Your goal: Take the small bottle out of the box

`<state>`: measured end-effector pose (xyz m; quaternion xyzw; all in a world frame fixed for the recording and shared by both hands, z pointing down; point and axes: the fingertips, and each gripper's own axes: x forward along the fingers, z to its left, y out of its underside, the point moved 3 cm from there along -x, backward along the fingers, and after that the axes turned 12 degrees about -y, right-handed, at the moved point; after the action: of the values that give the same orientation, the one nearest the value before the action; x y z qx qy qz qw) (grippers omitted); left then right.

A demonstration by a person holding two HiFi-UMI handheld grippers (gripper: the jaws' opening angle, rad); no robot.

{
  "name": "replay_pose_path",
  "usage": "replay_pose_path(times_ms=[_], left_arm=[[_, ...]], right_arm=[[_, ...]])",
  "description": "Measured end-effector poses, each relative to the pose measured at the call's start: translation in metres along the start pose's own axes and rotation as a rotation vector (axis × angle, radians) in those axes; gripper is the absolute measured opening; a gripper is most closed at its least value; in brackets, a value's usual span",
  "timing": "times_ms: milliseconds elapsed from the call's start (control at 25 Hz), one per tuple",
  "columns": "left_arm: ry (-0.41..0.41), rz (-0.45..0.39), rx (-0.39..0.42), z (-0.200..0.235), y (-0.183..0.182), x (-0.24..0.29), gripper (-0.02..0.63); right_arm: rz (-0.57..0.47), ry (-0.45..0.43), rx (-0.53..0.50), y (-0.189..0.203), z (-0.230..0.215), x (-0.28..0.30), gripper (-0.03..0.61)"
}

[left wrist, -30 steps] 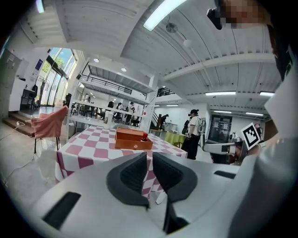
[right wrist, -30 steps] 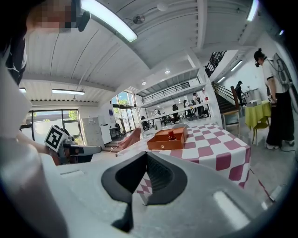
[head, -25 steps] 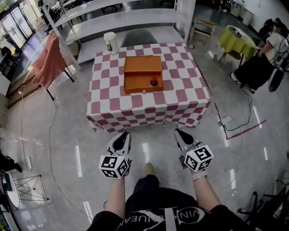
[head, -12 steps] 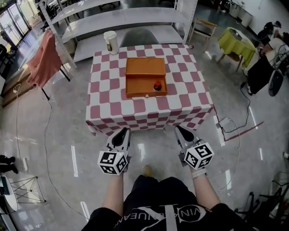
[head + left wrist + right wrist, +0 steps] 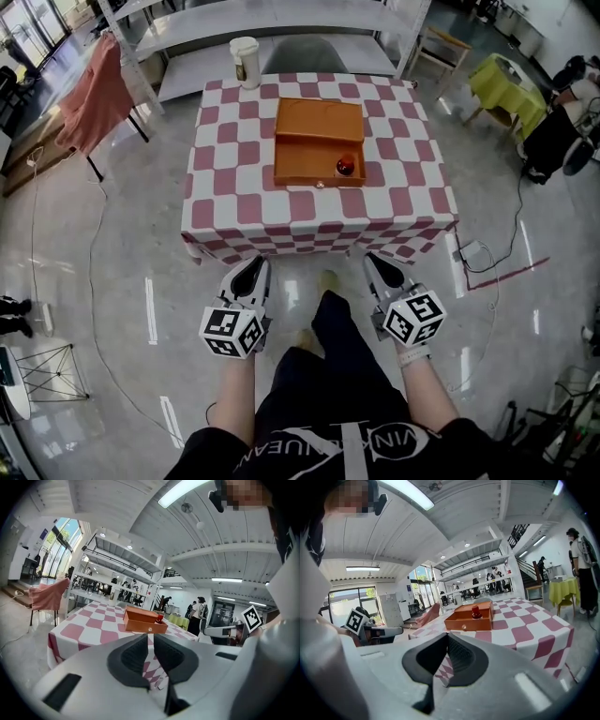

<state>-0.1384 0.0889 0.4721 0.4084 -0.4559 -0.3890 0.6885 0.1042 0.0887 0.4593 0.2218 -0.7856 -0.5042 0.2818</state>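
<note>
An orange wooden box [image 5: 319, 142] sits mid-table on the red-and-white checked cloth [image 5: 234, 202], its front drawer pulled open. The small red bottle [image 5: 345, 166] stands in the drawer's right corner; it also shows as a red bottle [image 5: 476, 612] and a red bottle [image 5: 160, 618] in the two gripper views. My left gripper [image 5: 255, 264] and right gripper [image 5: 374, 262] hang side by side over the floor, short of the table's front edge, pointing at the box. The right gripper [image 5: 446, 635] is shut and empty. The left gripper [image 5: 150, 637] shows only a thin slit, nothing in it.
A paper cup [image 5: 245, 61] stands at the table's far left corner. Metal shelving [image 5: 281, 23] stands behind the table. A pink cloth on a chair [image 5: 94, 94] is at the left, a yellow-green table [image 5: 502, 80] and a seated person [image 5: 562, 122] at the right. Cables [image 5: 487, 258] cross the floor.
Both grippers have moved forward toward the table, which now lies closer in view. A leg has stepped forward between them. Neither pair of jaws has changed.
</note>
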Motion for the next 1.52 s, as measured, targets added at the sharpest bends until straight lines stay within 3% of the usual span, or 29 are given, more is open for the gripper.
replay_pose_path(times_ms=[520, 1200, 1520], left_arm=[[-0.034, -0.041, 0.014, 0.019, -0.035, 0.04, 0.04], [0.024, -0.027, 0.023, -0.001, -0.051, 0.121, 0.039], [0.04, -0.005, 0.024, -0.012, -0.051, 0.148, 0.04]], right_arm=[[-0.039, -0.047, -0.046, -0.047, -0.032, 0.057, 0.006], [0.072, -0.08, -0.172, -0.064, -0.088, 0.11, 0.006], [0.11, -0.065, -0.287, -0.074, -0.108, 0.117, 0.015]])
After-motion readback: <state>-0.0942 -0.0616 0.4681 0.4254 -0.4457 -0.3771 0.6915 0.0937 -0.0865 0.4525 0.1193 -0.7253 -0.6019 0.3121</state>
